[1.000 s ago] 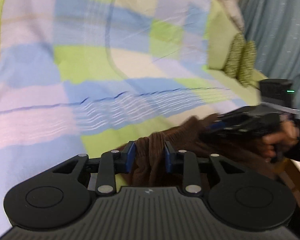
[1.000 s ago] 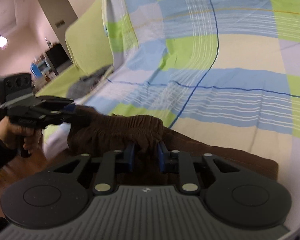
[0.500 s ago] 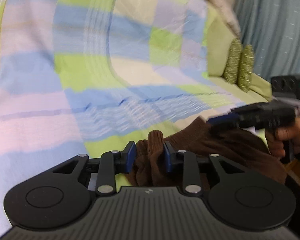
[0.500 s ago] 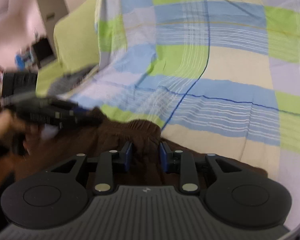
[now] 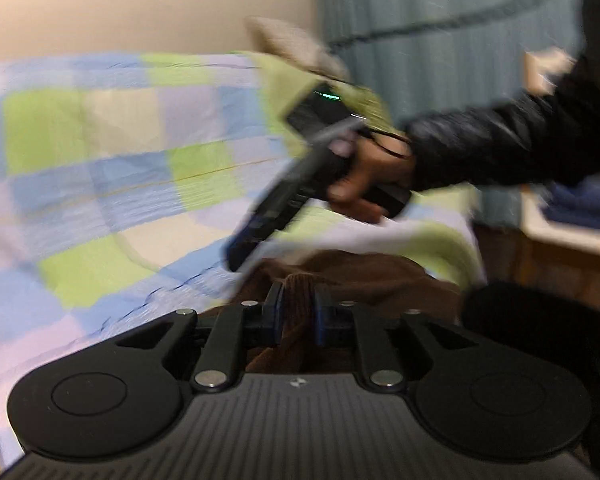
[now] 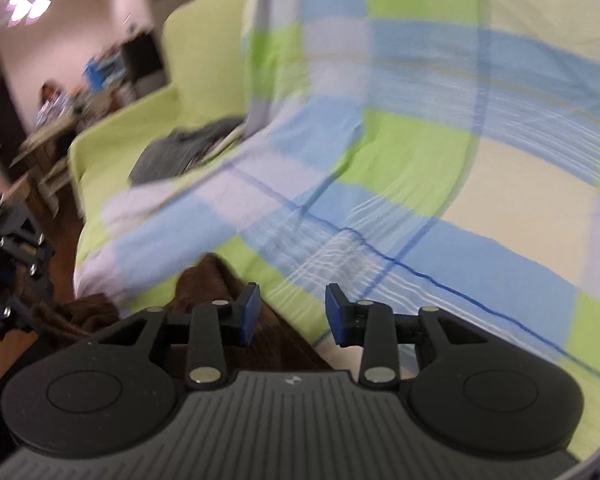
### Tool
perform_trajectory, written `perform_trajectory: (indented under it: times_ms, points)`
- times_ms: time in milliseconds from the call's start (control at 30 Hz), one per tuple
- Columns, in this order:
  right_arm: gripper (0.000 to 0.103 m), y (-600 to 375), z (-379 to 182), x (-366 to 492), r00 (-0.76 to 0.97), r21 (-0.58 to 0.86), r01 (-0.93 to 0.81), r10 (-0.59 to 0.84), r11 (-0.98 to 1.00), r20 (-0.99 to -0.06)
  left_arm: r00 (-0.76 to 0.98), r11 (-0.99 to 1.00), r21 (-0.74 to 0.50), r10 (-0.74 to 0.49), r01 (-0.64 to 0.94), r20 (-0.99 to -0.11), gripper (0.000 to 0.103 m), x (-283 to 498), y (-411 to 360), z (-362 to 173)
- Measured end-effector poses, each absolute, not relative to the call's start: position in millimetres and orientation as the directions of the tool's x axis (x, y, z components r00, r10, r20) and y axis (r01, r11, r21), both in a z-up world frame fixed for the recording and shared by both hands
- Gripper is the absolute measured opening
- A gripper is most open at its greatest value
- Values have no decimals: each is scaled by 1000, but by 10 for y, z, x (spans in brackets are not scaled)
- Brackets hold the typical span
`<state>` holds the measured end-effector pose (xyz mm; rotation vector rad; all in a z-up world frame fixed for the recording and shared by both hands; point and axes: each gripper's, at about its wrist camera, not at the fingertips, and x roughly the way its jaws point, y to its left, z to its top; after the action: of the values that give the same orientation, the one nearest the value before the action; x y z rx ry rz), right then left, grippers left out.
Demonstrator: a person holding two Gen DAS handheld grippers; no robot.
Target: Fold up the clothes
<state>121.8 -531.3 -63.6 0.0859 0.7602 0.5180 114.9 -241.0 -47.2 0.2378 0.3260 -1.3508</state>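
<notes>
A brown garment [image 5: 364, 276] lies bunched on the checked blue, green and cream sheet [image 5: 100, 168]. My left gripper [image 5: 296, 312] is shut on a ridged fold of the brown garment. In the right wrist view my right gripper [image 6: 292, 312] is open and empty above the sheet, with the brown garment [image 6: 208, 280] just to its left. In the left wrist view the right gripper [image 5: 240, 252] is blurred, raised above the garment, held by a hand in a black sleeve.
The sheet [image 6: 440, 152] covers a green sofa [image 6: 132, 132]. A grey garment [image 6: 180, 152] lies on the sofa seat at the left. A teal curtain [image 5: 440, 40] hangs at the back right. A wooden surface with blue cloth [image 5: 580, 208] stands at the right.
My right gripper has let go of the brown garment, opened and lifted away. My left gripper still holds its fold and has turned towards the right, the view swinging to the curtain.
</notes>
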Motion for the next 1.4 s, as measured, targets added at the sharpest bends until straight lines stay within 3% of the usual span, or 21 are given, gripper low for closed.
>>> perform_trajectory:
  times_ms: [67,100,367,533,600,700,767,867,1067,1200,1300,1400]
  points:
    - [39,-5266,-665,1263,586,278,-422,493,863,-642,193,231,-60,-909,971,-370,50,1292,-2424,-497]
    - [39,-5256,-680,1258,584,282,-422,496,862,-642,193,242,-87,-906,966,-377,52,1398,-2451,-522]
    - [43,-5367,-779,1090,617,324,-359,483,875,-621,24,252,-358,-845,899,-535,56,2316,-2926,-954]
    - [46,-5511,-890,941,639,378,-317,490,870,-592,-52,228,-454,-849,861,-527,52,2487,-2988,-1083]
    - [46,-5580,-927,861,663,399,-290,484,870,-572,-6,214,-374,-862,903,-507,38,2335,-2964,-1017]
    - [46,-5709,-941,739,707,441,-253,475,861,-524,35,136,-208,-903,969,-429,33,1966,-2870,-821]
    - [46,-5845,-876,705,745,472,-228,465,852,-479,0,6,-16,-932,1000,-361,33,1493,-2752,-621]
    - [46,-5809,-788,812,708,444,-278,494,852,-505,-53,-109,118,-916,987,-399,32,1017,-2706,-516]
    - [45,-5433,-695,1184,516,378,-467,593,800,-617,-77,-138,112,-899,984,-432,32,808,-2716,-599]
    - [37,-5069,-812,1493,303,379,-559,607,738,-734,-90,-157,119,-894,980,-438,32,795,-2728,-615]
    - [35,-4896,-956,1656,105,500,-588,673,636,-732,-100,-164,112,-896,980,-432,32,790,-2733,-650]
    - [31,-4839,-1098,1819,67,549,-561,695,620,-716,-97,-149,95,-906,984,-413,32,788,-2669,-666]
